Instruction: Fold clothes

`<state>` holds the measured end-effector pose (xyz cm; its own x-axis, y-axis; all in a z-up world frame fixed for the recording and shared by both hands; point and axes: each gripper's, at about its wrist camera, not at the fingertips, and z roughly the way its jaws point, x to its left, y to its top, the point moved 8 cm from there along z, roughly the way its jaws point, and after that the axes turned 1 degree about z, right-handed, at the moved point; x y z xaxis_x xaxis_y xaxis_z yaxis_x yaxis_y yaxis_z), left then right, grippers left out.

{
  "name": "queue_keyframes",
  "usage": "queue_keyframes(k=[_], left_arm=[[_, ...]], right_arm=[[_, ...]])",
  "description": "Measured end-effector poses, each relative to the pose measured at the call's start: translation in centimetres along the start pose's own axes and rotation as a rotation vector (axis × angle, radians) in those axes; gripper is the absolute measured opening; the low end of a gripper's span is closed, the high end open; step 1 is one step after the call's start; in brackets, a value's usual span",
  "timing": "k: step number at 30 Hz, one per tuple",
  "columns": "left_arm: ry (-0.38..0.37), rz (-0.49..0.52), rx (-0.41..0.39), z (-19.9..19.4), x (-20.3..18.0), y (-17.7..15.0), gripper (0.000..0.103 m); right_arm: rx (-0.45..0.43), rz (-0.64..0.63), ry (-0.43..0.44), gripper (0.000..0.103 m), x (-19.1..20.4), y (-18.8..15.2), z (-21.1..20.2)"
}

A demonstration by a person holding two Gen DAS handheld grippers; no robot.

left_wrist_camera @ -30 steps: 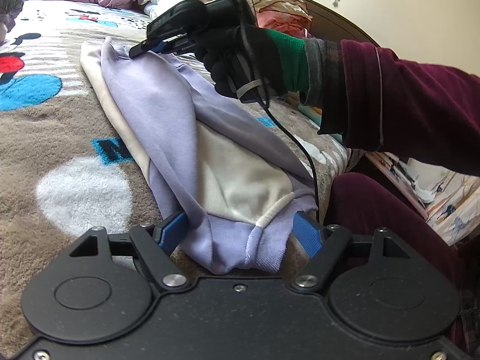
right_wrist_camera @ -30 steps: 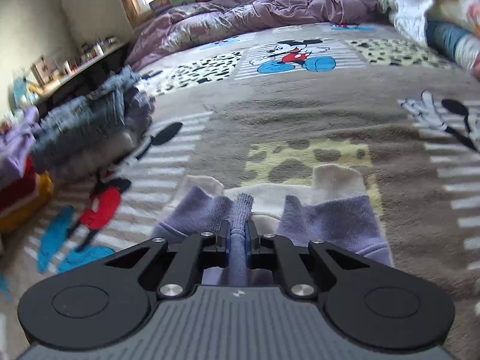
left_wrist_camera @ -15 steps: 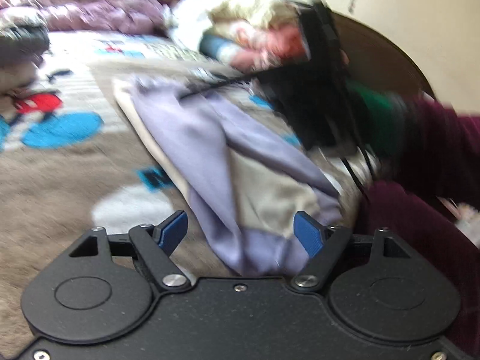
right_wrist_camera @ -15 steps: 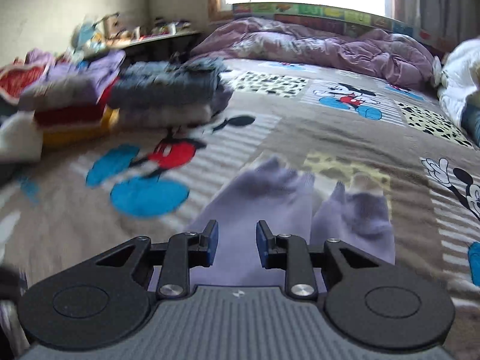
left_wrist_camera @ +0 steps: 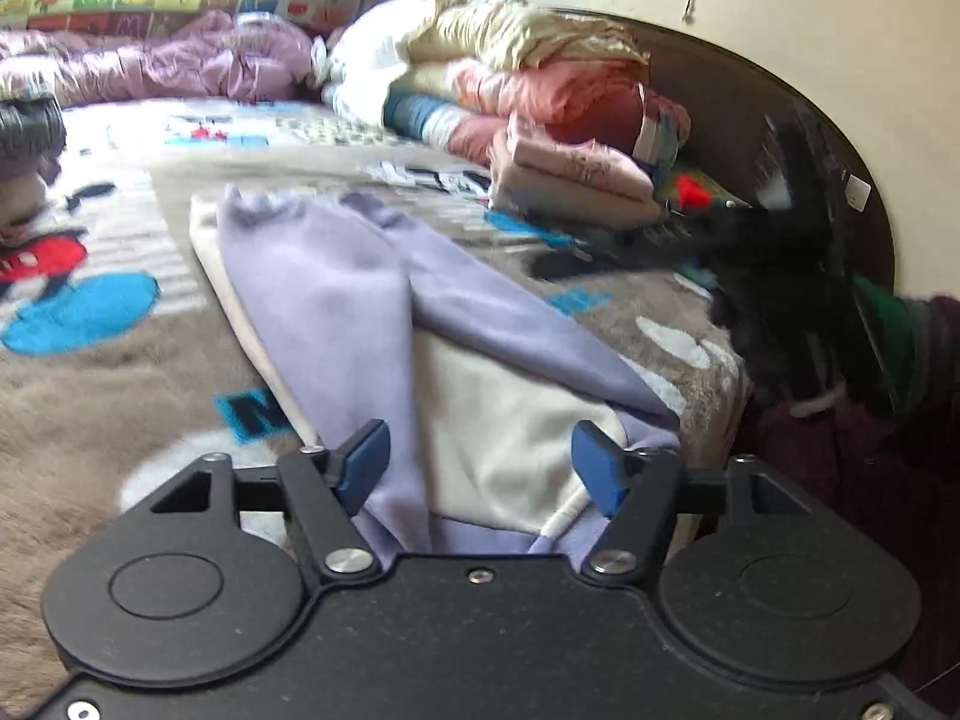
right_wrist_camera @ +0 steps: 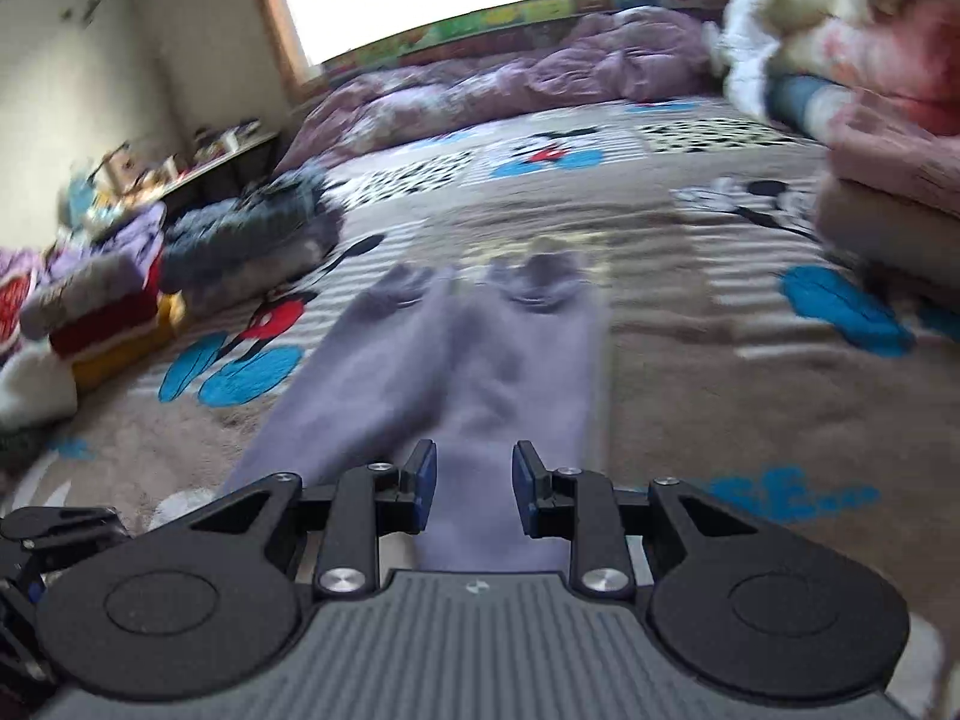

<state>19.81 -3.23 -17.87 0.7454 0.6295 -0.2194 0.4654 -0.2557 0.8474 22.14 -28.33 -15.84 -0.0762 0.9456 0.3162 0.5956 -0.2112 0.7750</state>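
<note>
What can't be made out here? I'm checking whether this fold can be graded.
- Lilac garment near hem: left wrist view, hidden behind the left gripper body.
- Right gripper: left wrist view, motion-blurred.
- Folded stack: right wrist view, blurred; pieces can't be counted.

Soft, matt lilac and cream fleece cloth for the sweatshirt (left_wrist_camera: 336, 300). Plush, fuzzy pile on the printed blanket (right_wrist_camera: 690, 396). Matt black plastic with shiny metal screws and blue rubbery pads (left_wrist_camera: 360, 465) on the left claw (left_wrist_camera: 480, 468).
</note>
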Motion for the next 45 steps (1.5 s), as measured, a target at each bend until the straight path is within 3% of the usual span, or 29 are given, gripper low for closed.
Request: queue_keyframes(k=[6,13,18,25,29,38,45], left_arm=[[0.127,0.090,0.045,-0.3,-0.5,-1.2,0.073],[0.248,0.288,0.059,-1.1,-2.5,-3.1,0.078],[0.352,0.540,0.067,-1.5,-4.4,-4.8,0.078],[0.501,0.885,0.154,-0.2,-5.5,-7.1,0.078],[0.538,1.000,0.151,1.0,-5.7,-7.1,0.078],[0.623,1.135,0.107,2.7,-5.0,-6.4,0.079],[0.651,1.163,0.099,3.4,-4.1,-5.8,0.079]], right_arm=[[-0.098,-0.037,-0.051,0.032,-4.0,-2.6,-4.9],[-0.119,-0.375,-0.051,0.040,-3.1,-7.7,-7.9],[-0.084,-0.673,-0.052,0.042,-0.1,-11.6,-8.2],[-0.092,-0.969,-0.098,0.048,2.6,-14.3,-7.5],[-0.131,-1.095,-0.145,0.049,3.5,-15.0,-7.0],[-0.216,-1.225,-0.227,0.054,4.2,-14.6,-5.8],[-0.233,-1.271,-0.262,0.055,3.5,-14.3,-5.1]])
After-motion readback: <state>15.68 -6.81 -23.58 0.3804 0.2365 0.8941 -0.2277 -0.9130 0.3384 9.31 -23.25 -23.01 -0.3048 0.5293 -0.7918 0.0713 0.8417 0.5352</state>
